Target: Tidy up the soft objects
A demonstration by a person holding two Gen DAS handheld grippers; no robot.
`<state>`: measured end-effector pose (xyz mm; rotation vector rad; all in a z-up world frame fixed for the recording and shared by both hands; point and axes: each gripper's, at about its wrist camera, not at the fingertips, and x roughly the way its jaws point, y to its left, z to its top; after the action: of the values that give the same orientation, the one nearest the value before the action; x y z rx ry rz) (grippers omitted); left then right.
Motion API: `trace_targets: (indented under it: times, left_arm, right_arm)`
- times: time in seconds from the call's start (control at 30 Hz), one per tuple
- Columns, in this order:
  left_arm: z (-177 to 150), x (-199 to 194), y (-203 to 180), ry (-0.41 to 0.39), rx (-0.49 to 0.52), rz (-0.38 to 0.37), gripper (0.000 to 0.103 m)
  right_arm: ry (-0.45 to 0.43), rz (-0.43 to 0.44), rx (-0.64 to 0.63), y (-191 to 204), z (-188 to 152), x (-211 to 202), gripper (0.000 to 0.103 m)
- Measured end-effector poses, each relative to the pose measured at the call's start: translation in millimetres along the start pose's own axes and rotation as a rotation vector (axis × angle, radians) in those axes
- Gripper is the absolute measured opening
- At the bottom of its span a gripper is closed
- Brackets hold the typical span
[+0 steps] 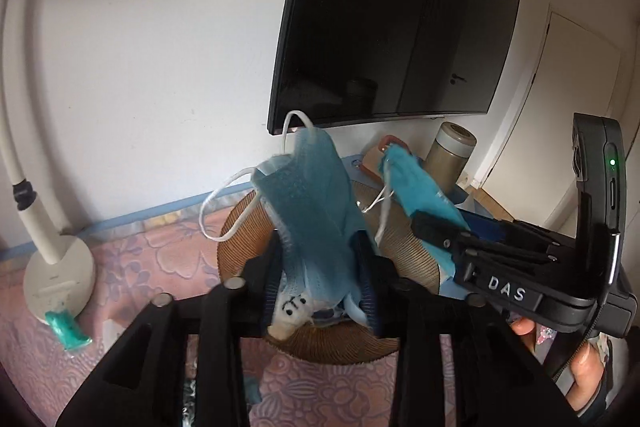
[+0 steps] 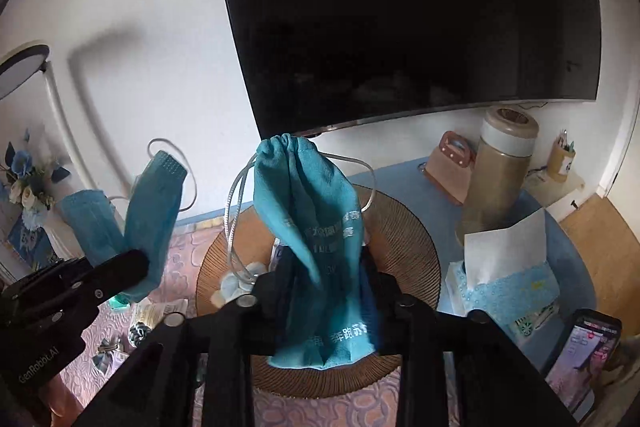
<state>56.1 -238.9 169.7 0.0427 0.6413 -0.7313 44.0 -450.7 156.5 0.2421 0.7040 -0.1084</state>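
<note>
My left gripper (image 1: 320, 251) is shut on a blue face mask (image 1: 312, 211) with white ear loops, held up above a round brown woven mat (image 1: 400, 239); it also shows in the right wrist view (image 2: 152, 203). My right gripper (image 2: 326, 263) is shut on a teal drawstring pouch (image 2: 316, 223) with white print, held above the same mat (image 2: 404, 239). The pouch and right gripper show in the left wrist view (image 1: 416, 183) at the right. A small white plush piece with a face (image 1: 294, 307) sits between the left fingers' bases.
A dark monitor (image 1: 392, 19) hangs on the wall behind. A tan thermos (image 2: 500, 171), a tissue box (image 2: 504, 283), a pink case (image 2: 448, 163) and a phone (image 2: 584, 355) stand to the right. A white lamp base (image 1: 60, 275) and small clutter (image 2: 140, 323) lie left on the pink cloth.
</note>
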Motion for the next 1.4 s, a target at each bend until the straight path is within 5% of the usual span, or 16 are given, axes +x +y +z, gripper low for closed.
trace_targets:
  times: [0.03,0.23,0.4,0.5,0.6,0.8,1.07,1.4]
  left_arm:
    - [3,12,1,0.008,-0.005,-0.008,0.058]
    - [-9,26,19,0.066,-0.07,0.001,0.058]
    - [-29,-20,41,0.042,-0.117,0.028,0.059]
    - [-43,-61,51,0.009,-0.117,0.077,0.076]
    - [-71,-100,63,-0.028,-0.131,0.164,0.076]
    - [-140,-135,103,-0.003,-0.232,0.29,0.076]
    - [-201,-114,144,0.057,-0.268,0.44,0.076]
    - [-222,-92,162,0.075,-0.313,0.424,0.076]
  right_arm:
    - [0.016,0.002,0.01,-3,1,7,0.065]
    - [0.037,0.012,0.026,-11,-18,3,0.065]
    - [0.052,0.072,0.061,2,-35,-17,0.065]
    - [0.046,0.137,0.029,23,-49,-30,0.072]
    - [0.037,0.18,-0.045,59,-75,-39,0.087]
    - [0.099,0.236,-0.183,124,-143,-18,0.087]
    - [0.17,0.197,-0.305,149,-200,39,0.087]
    - [0.235,0.247,-0.176,125,-195,55,0.09]
